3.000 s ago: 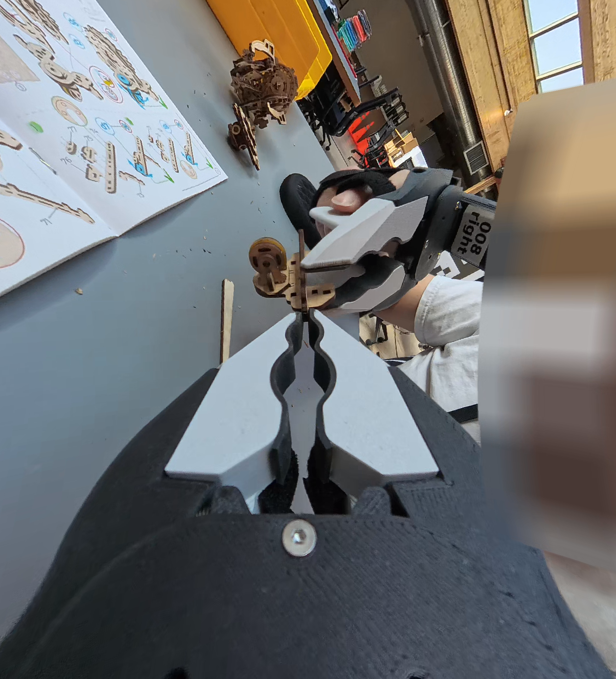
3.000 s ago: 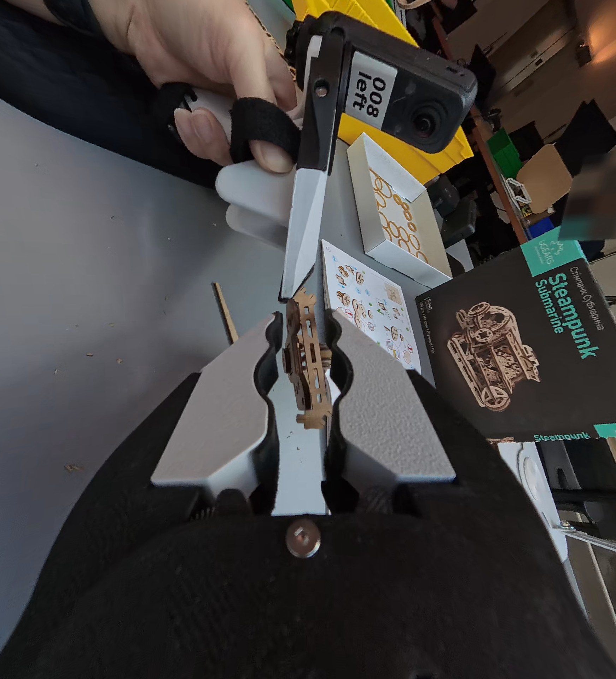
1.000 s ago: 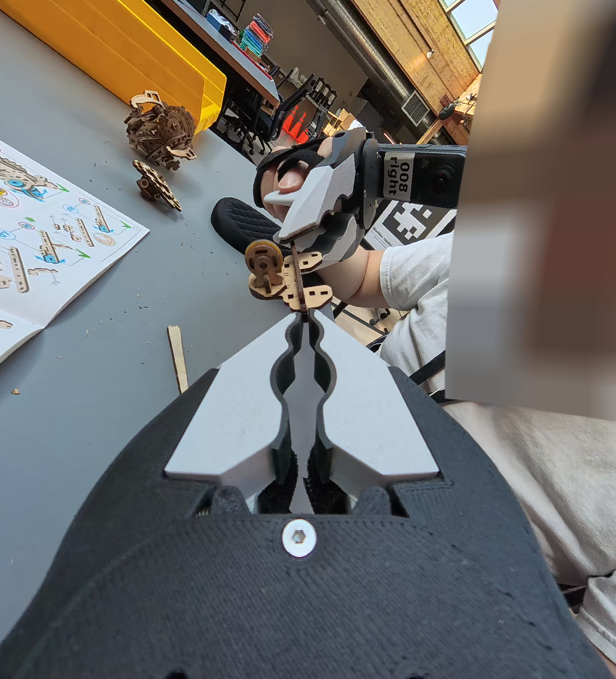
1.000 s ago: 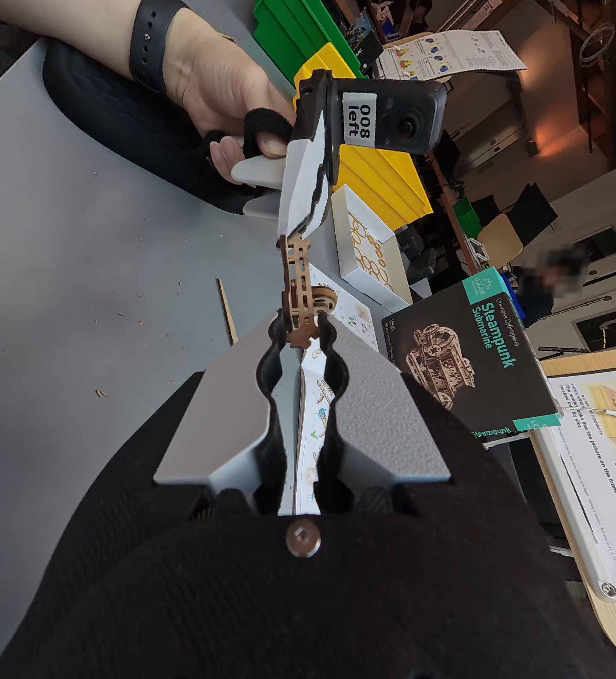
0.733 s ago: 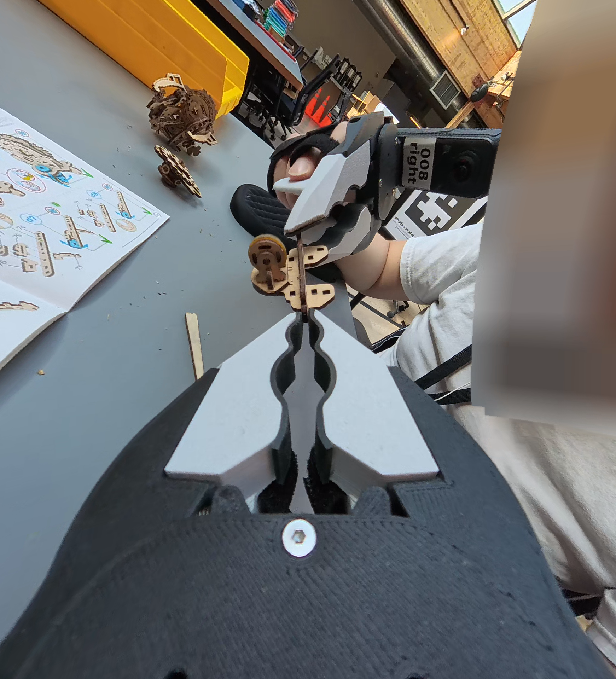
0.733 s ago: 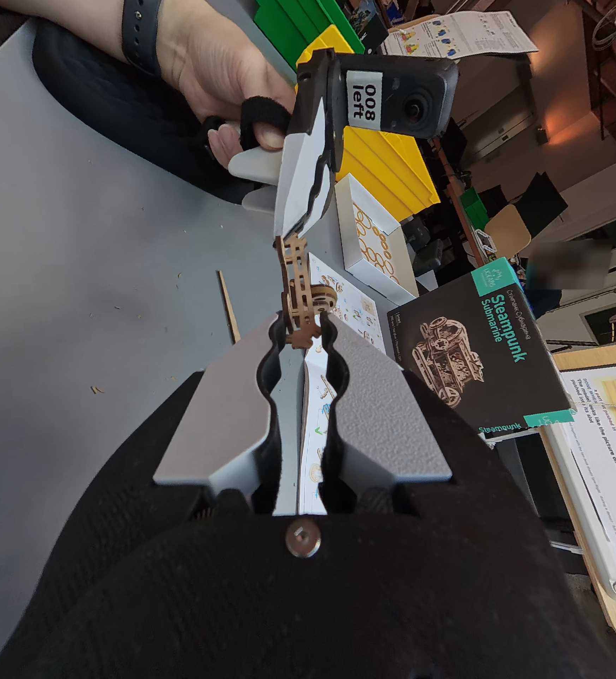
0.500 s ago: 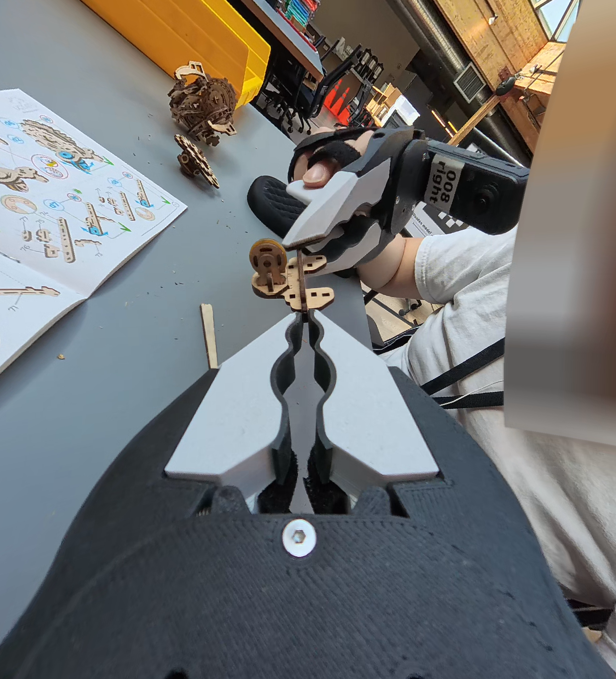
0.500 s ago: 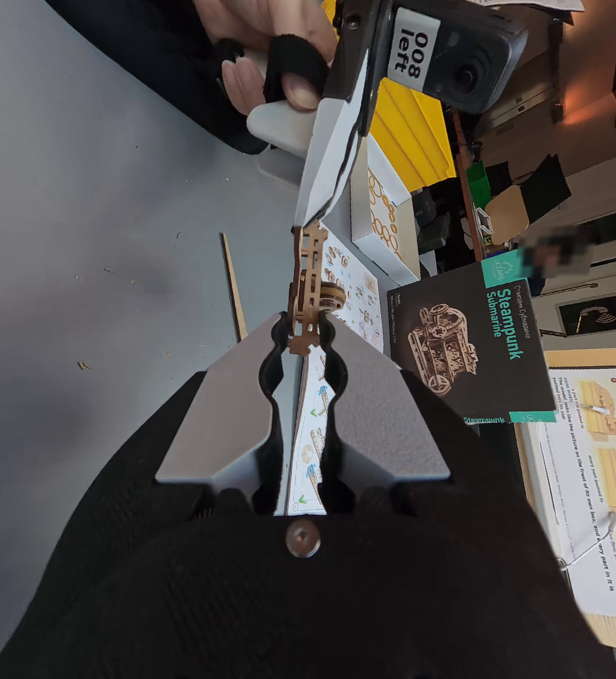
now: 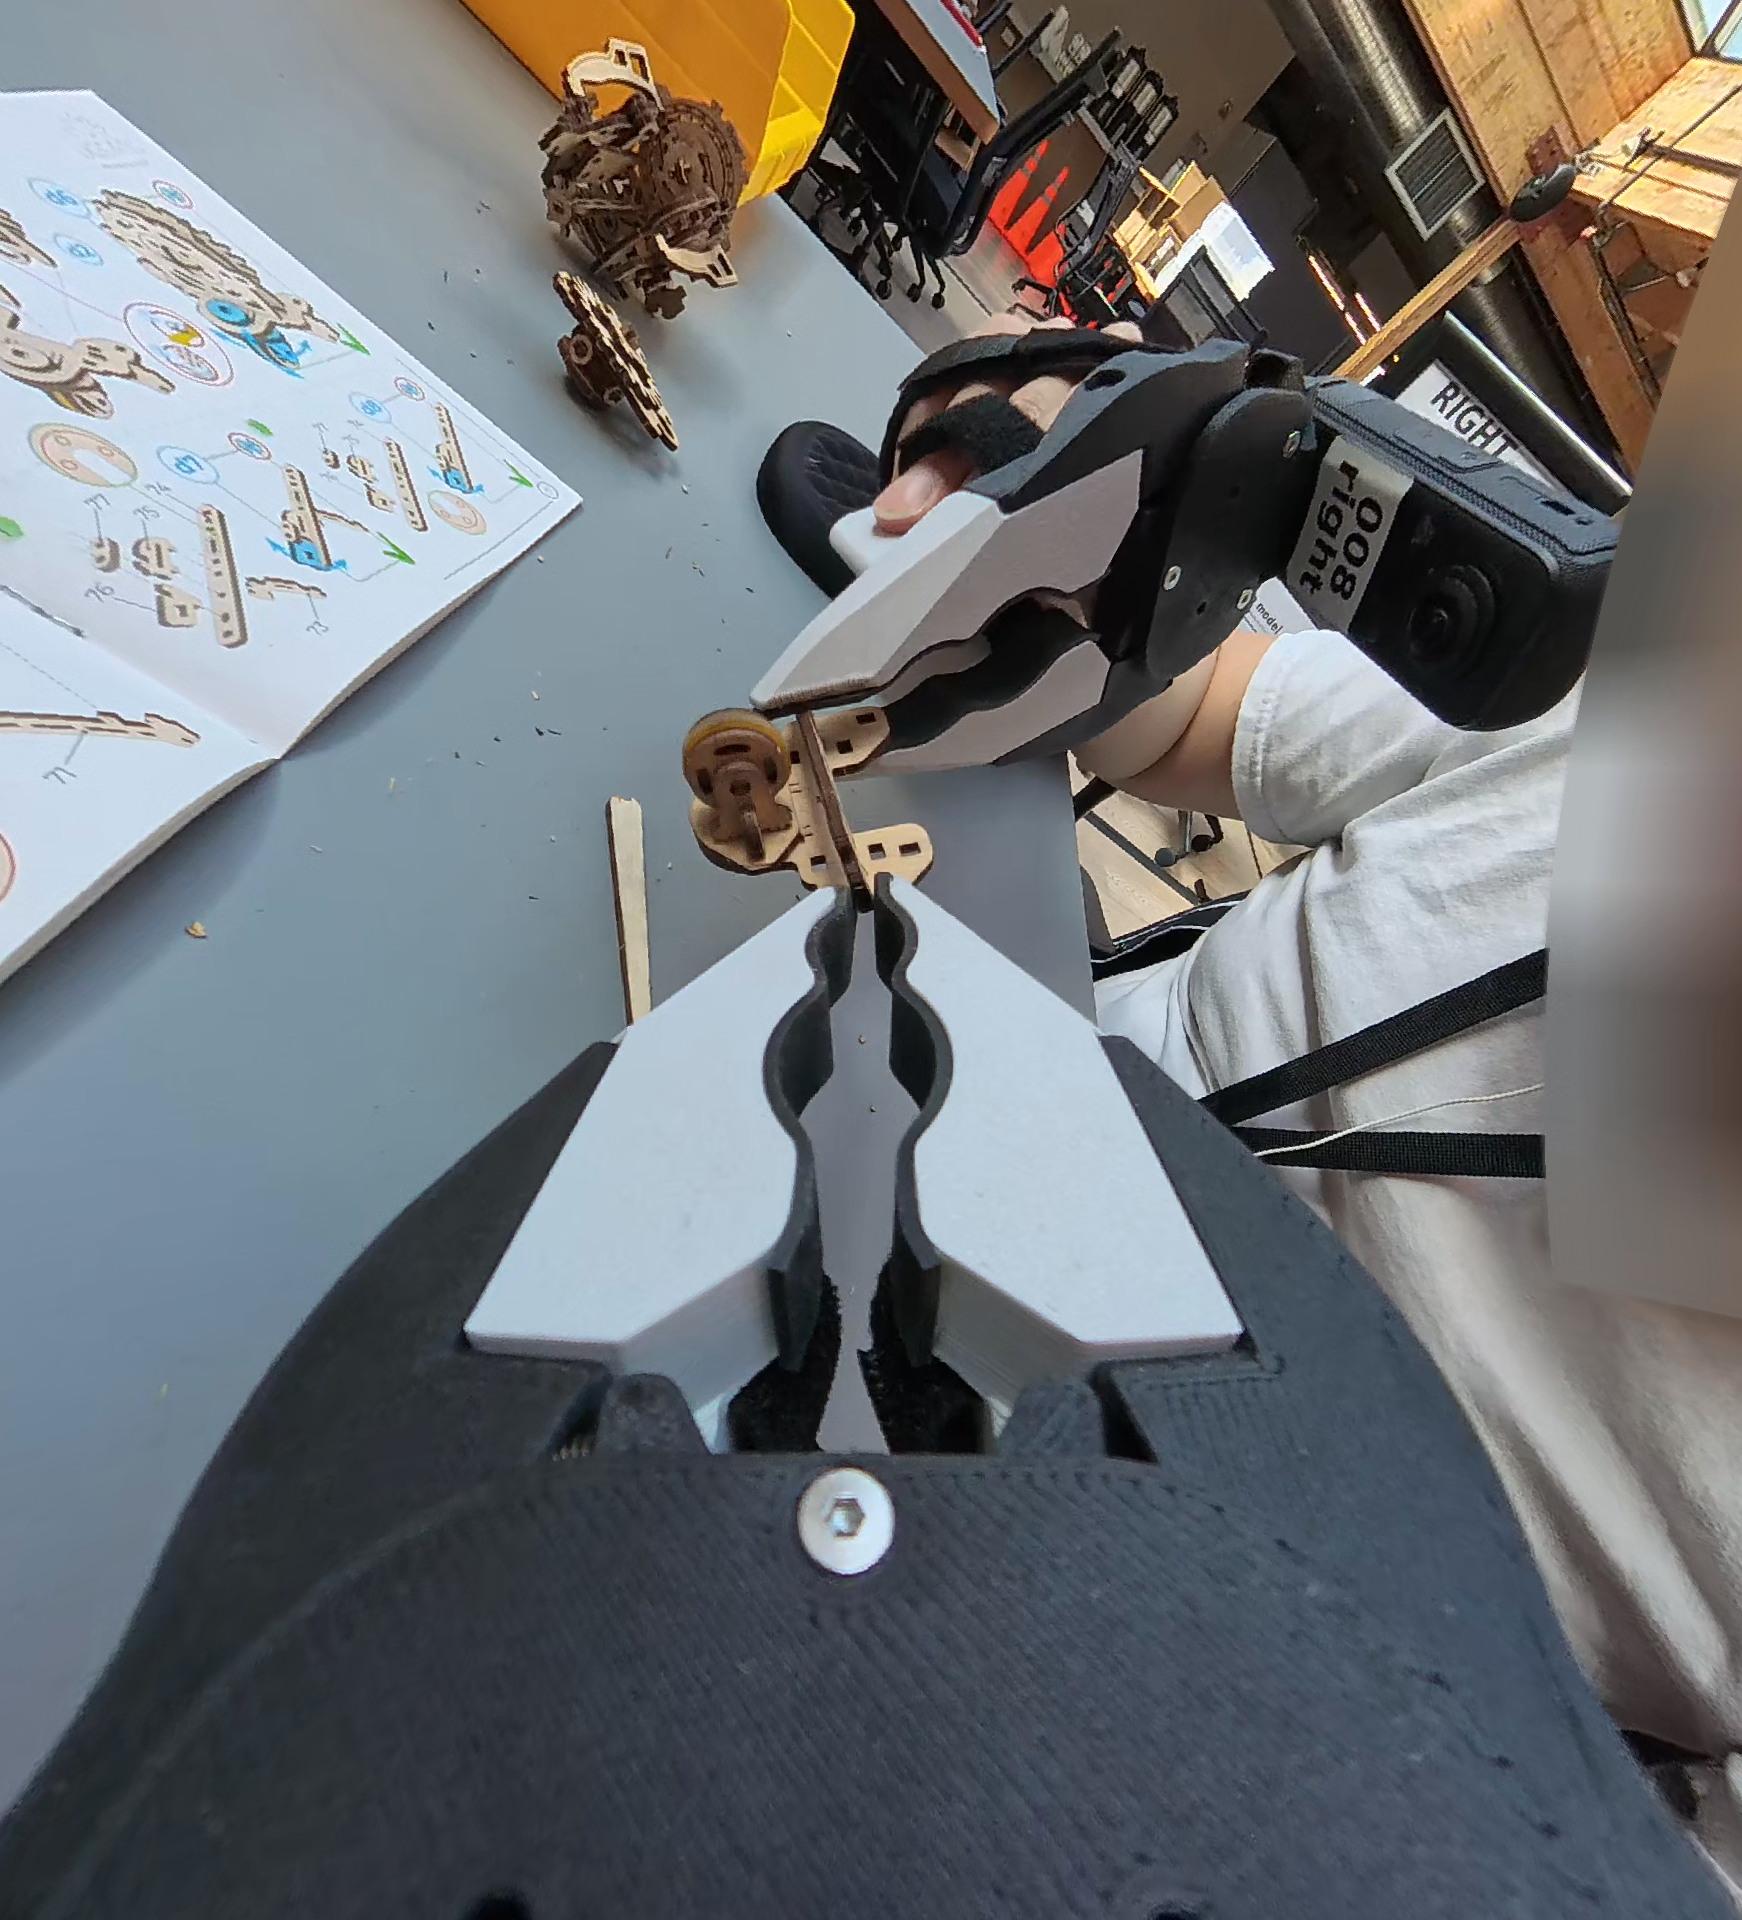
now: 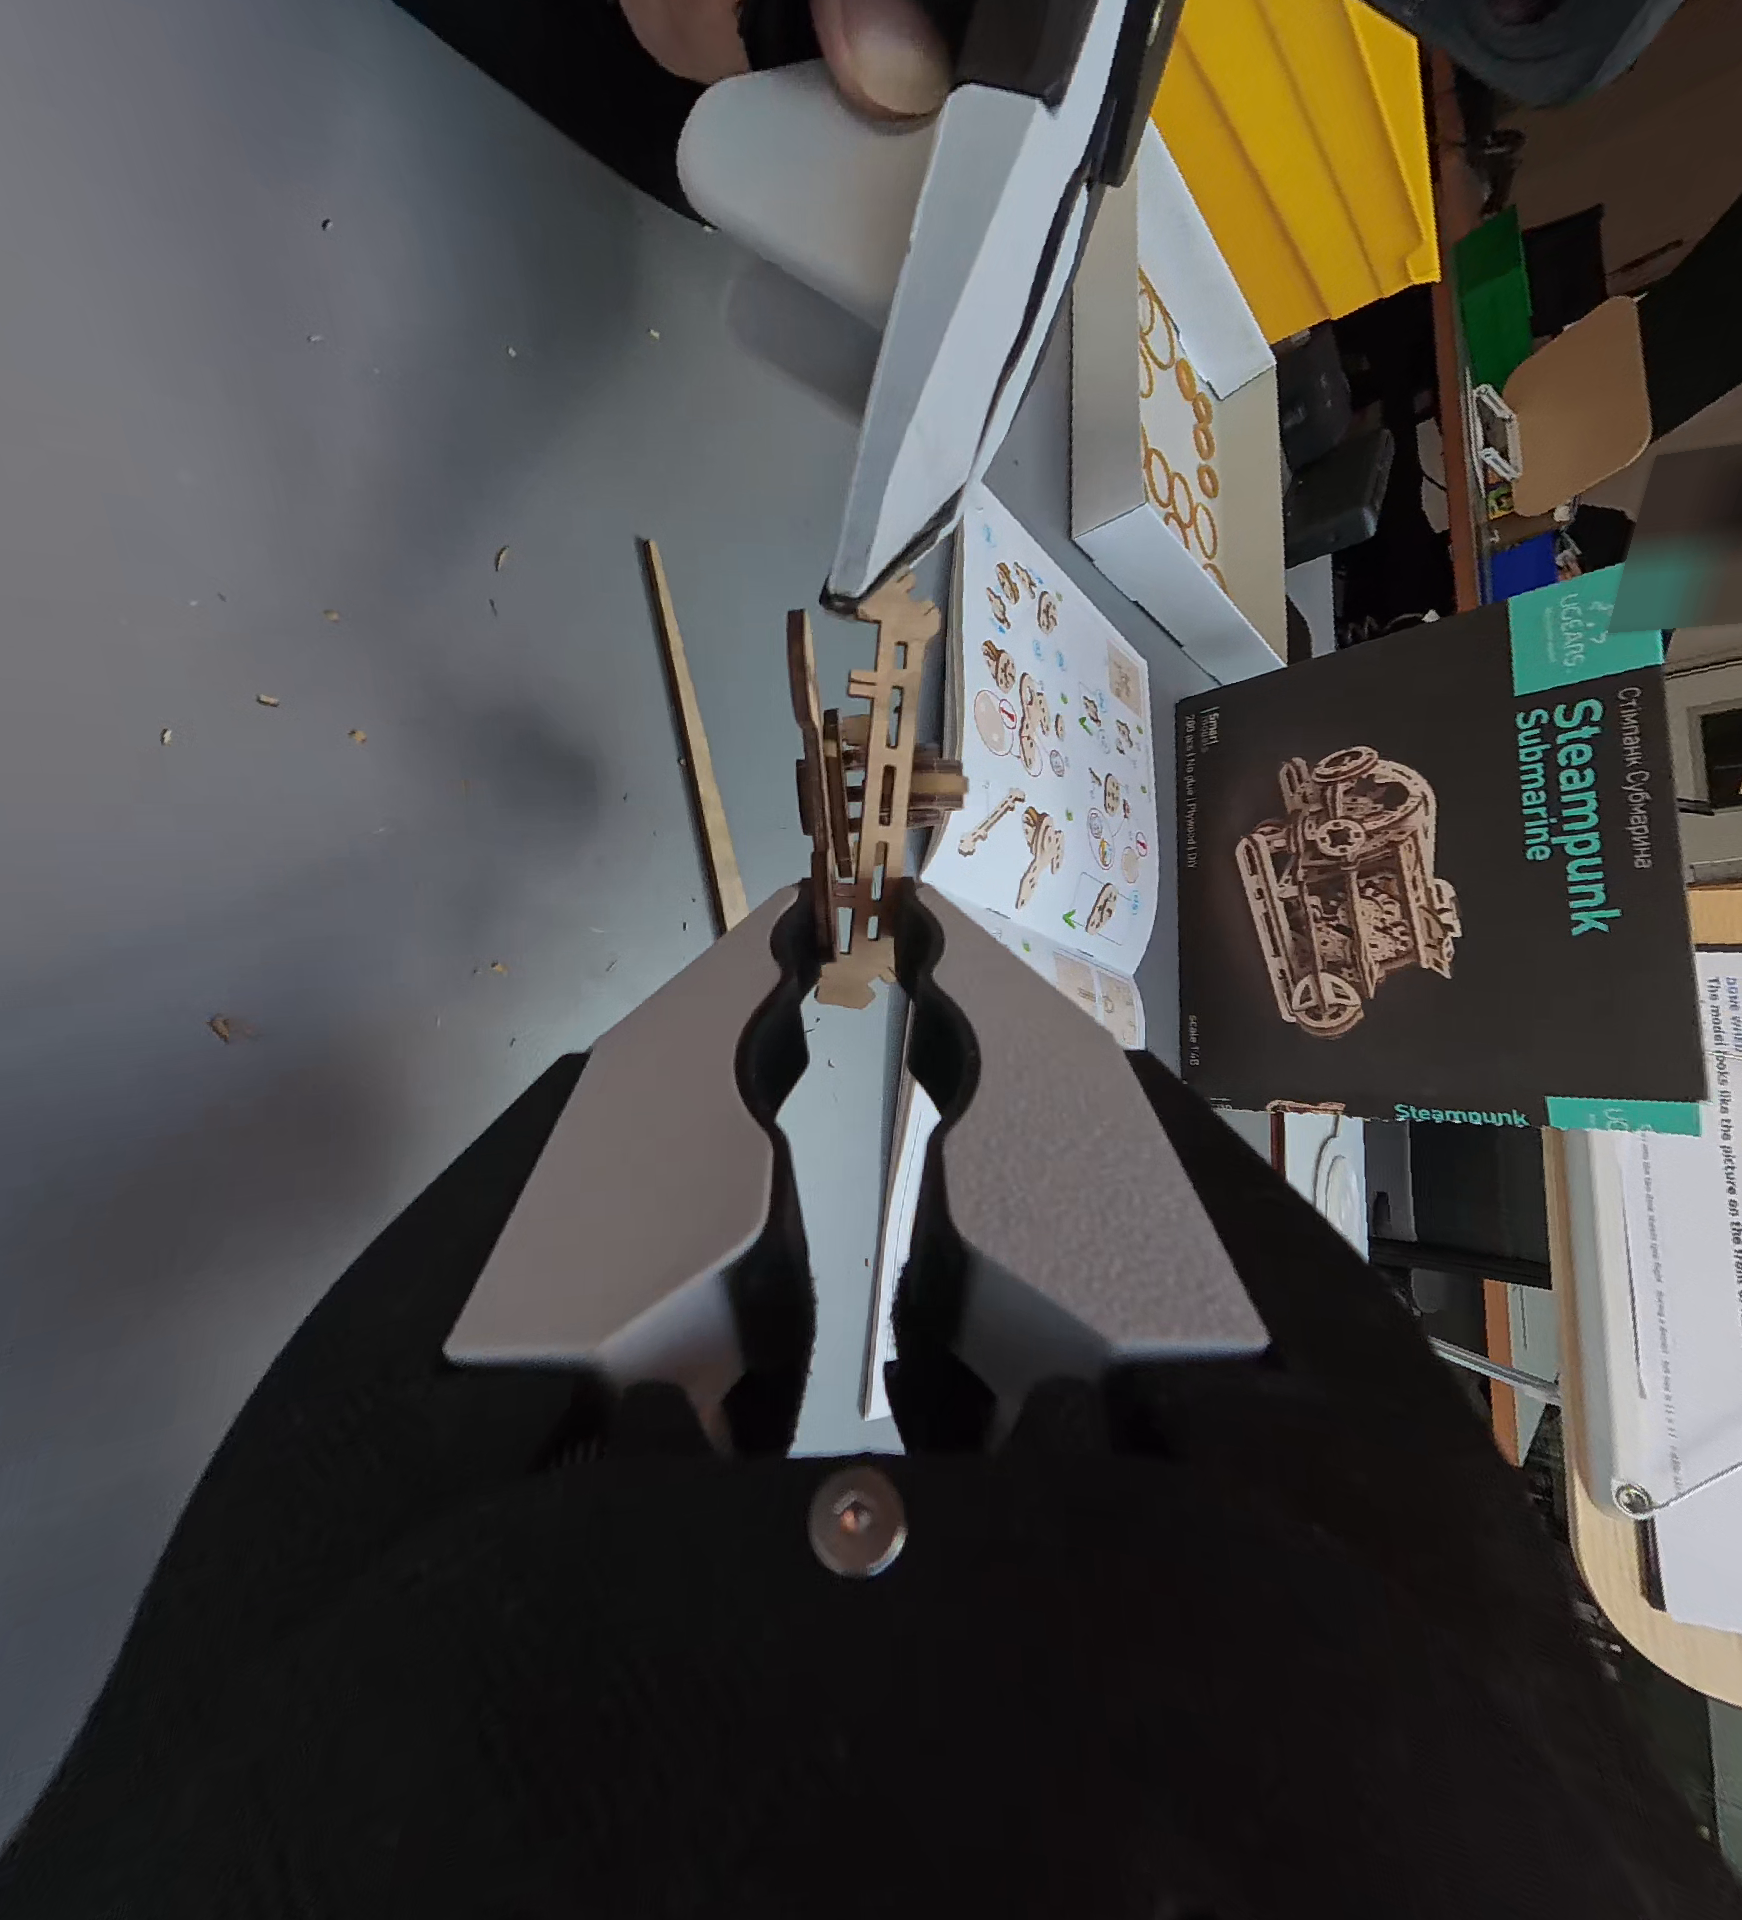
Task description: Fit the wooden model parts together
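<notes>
A small light-wood sub-assembly (image 9: pixel 805 805) with a round wheel on a peg hangs in the air above the grey table (image 9: pixel 223 1195), held from both ends. My left gripper (image 9: pixel 856 899) is shut on the thin edge of its near plate. My right gripper (image 9: pixel 775 707) comes in from the right and is shut on the far end. In the right wrist view the sub-assembly (image 10: pixel 872 769) stands upright between my right gripper (image 10: pixel 851 906) below and the left gripper (image 10: pixel 862 597) above it.
An open instruction booklet (image 9: pixel 171 468) lies at the left. A dark built model (image 9: pixel 638 197) and a gear part (image 9: pixel 607 358) sit beyond it, by a yellow bin (image 9: pixel 701 62). A wooden stick (image 9: pixel 630 904) lies on the table. A black kit box (image 10: pixel 1418 862) and a white box (image 10: pixel 1179 416) stand at the right. My hands' fingertips stand some 5 cm from each other.
Both grippers kept hold of the sub-assembly. The right gripper's hold shifted from deep in its jaws to the part's end. The two grippers have tilted and drawn closer together.
</notes>
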Tool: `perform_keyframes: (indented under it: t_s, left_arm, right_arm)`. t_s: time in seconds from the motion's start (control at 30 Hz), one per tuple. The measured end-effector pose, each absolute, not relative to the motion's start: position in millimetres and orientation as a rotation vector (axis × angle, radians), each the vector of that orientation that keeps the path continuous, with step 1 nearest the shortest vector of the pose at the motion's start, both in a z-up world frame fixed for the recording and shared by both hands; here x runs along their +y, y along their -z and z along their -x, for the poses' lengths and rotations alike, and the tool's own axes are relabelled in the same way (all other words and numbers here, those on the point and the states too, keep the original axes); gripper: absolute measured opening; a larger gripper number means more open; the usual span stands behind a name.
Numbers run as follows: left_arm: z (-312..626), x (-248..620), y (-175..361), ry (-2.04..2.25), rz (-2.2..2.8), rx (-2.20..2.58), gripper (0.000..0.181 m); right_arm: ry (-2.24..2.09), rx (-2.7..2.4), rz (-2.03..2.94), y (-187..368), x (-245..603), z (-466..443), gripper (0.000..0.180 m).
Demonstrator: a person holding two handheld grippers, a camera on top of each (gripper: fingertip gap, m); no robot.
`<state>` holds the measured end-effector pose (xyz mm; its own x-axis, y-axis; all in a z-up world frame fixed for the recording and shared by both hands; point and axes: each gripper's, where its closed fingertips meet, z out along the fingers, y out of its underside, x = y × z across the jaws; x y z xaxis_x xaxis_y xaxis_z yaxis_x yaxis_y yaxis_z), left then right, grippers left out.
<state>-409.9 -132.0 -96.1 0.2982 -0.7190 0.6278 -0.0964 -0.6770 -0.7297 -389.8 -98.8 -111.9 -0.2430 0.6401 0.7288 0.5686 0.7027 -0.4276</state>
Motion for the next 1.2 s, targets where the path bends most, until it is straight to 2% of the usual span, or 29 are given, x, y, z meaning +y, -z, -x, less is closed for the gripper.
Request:
perform_keyframes:
  t_s: [0.53,0.63,0.87,1.07,1.2]
  left_arm:
    - [417,-123,95,1.270,1.987,0.717,0.004]
    - [428,-115,82,1.078,1.905,0.751,0.027]
    - [424,-119,80,0.517,1.717,1.018,0.060]
    - [409,-114,93,0.100,1.589,1.186,0.059]
    - [405,-111,99,-0.032,1.539,1.241,0.049]
  right_arm:
    - [-0.033,-1.901,0.902,112,-92,390,0.014]
    - [0.045,-1.896,0.897,113,-84,388,0.014]
    - [0.050,-1.882,0.907,110,-84,388,0.014]
    - [-0.012,-1.880,0.923,106,-89,388,0.014]
    - [-0.022,-1.888,0.920,106,-92,388,0.014]
